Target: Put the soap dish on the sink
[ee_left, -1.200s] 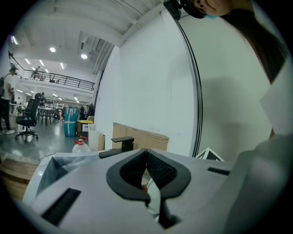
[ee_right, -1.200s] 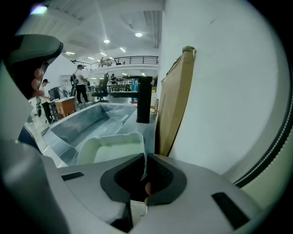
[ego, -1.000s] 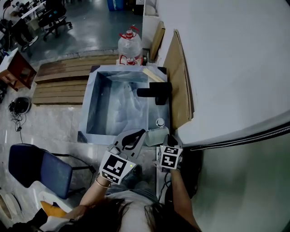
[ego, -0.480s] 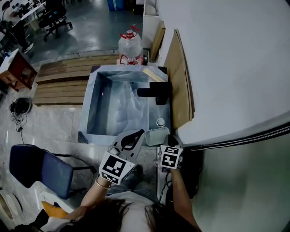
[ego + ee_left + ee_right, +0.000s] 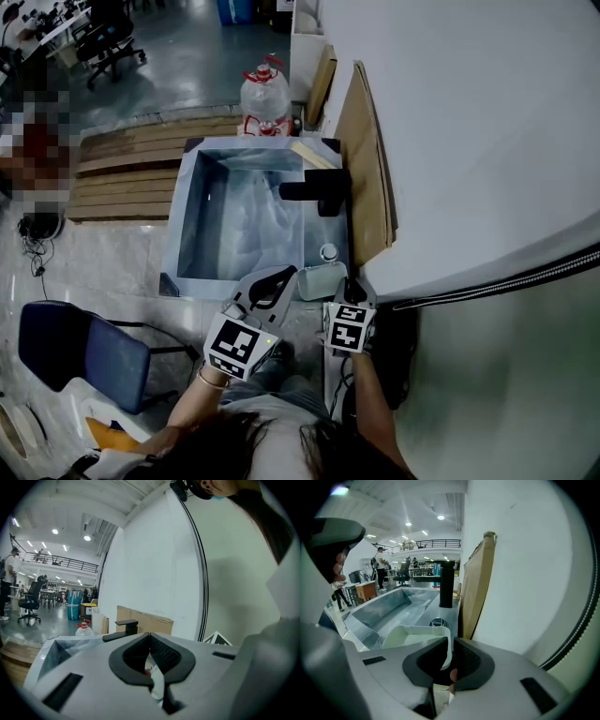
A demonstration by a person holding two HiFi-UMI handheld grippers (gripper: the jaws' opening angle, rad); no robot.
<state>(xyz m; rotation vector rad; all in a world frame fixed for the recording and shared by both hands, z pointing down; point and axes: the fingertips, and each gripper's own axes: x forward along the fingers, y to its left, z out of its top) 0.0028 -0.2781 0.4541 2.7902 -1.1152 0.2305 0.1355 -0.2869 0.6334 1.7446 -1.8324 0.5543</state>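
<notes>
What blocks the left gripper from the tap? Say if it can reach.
Probably yes. The left gripper, shut and empty, hangs at the sink's near rim; only open basin lies between it and the tap. The soap dish in the right gripper sits beside that path.

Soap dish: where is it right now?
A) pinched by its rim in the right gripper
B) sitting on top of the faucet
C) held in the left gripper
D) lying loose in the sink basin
A: the right gripper view shows the right gripper with its jaws closed on one wall of the soap dish, while the left gripper has its jaws together with nothing between them.
</notes>
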